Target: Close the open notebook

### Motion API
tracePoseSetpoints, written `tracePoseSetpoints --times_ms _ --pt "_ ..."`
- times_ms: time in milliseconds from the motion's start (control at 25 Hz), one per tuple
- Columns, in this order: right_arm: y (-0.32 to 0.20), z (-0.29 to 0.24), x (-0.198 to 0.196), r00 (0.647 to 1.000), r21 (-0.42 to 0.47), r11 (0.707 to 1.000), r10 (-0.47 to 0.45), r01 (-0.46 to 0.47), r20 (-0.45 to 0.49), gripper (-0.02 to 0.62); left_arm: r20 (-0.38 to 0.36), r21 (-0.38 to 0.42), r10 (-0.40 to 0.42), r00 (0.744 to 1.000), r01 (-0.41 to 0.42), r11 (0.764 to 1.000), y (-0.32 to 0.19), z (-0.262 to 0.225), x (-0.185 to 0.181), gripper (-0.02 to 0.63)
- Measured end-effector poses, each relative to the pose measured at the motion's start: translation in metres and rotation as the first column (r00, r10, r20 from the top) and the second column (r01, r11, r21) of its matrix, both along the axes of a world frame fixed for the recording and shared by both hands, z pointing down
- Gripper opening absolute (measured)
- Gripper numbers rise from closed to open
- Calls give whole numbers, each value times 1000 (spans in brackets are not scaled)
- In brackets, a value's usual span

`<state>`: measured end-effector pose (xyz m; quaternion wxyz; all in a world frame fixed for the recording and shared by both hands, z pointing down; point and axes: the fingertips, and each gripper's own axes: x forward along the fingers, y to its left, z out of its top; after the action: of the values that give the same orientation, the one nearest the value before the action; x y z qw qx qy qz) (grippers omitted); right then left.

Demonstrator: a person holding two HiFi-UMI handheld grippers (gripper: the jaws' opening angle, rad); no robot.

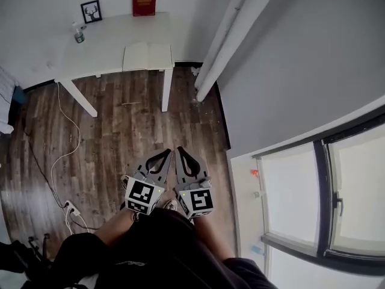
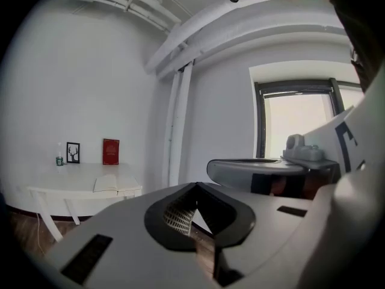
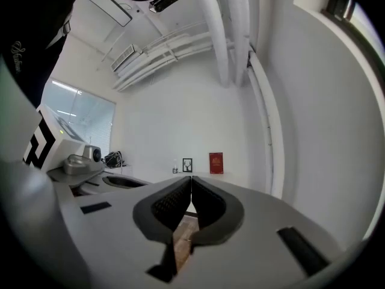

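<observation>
**Two shut grippers, well short of the table**

Holds the left gripper [image 1: 167,153] and the right gripper [image 1: 180,151] side by side over the wooden floor, well short of the white table [image 1: 108,50]. Shows both pairs of jaws pressed together in the gripper views, with nothing between them. Finds the open notebook [image 1: 148,56] lying flat at the table's near edge, toward its right end, above the right front leg, pages up. Leaves the task not yet begun, judging by that gap.

Along the table's back edge, against the wall: a red book [image 1: 144,0] standing upright and a framed deer picture [image 1: 91,11]. Just in front of the picture, a small bottle [image 1: 79,35].

Likely to go wrong first on the approach: a white cable [image 1: 67,131] trailing across the floor in front of the table's left leg, easy to catch with a foot. At the table, risks shoving the notebook off the near edge, given so little tabletop left in front of it, by pressing sideways on a cover with a closed tip instead of lifting. Risks creasing pages too, by folding one half over with the leaves fanned. Calls for steadying one half with one gripper and raising the other cover from underneath.
</observation>
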<state>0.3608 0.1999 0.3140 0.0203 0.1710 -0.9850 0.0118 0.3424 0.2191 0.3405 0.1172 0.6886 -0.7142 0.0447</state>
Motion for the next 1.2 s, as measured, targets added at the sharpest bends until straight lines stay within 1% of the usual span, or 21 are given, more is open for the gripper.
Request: tracePoseSetpoints --times_ms 160,360,520,680,760,840,1000,1120,1200 --pt "8 3 -42 998 -29 998 -59 60 8 23 -22 -16 -64 998 64 998 9 6 -46 3" --pt "28 11 -120 988 -35 988 -153 153 -7 23 -28 -21 -171 985 170 985 35 10 -125 3" --pt "51 12 -185 973 -39 973 -229 228 -12 23 -28 -16 -264 964 264 965 65 10 -189 3" --pt "83 8 -249 947 -38 947 -320 320 3 23 -25 -8 -356 934 356 934 98 11 -250 3" --pt "99 7 -279 935 -46 934 -356 355 6 25 -39 -2 -383 923 383 924 111 8 -276 3" --pt "113 7 -303 924 -44 924 -381 381 -3 23 -55 6 -396 917 397 918 122 5 -297 3" --pt "131 12 -331 911 -38 911 -411 410 -32 23 -74 7 -414 907 416 909 137 12 -324 3" --pt "132 20 -337 905 -38 907 -421 419 -66 23 -111 -1 -422 900 424 906 136 21 -335 3" --pt "125 25 -340 906 -48 910 -415 412 -79 24 -126 -5 -421 898 423 906 130 26 -341 3"
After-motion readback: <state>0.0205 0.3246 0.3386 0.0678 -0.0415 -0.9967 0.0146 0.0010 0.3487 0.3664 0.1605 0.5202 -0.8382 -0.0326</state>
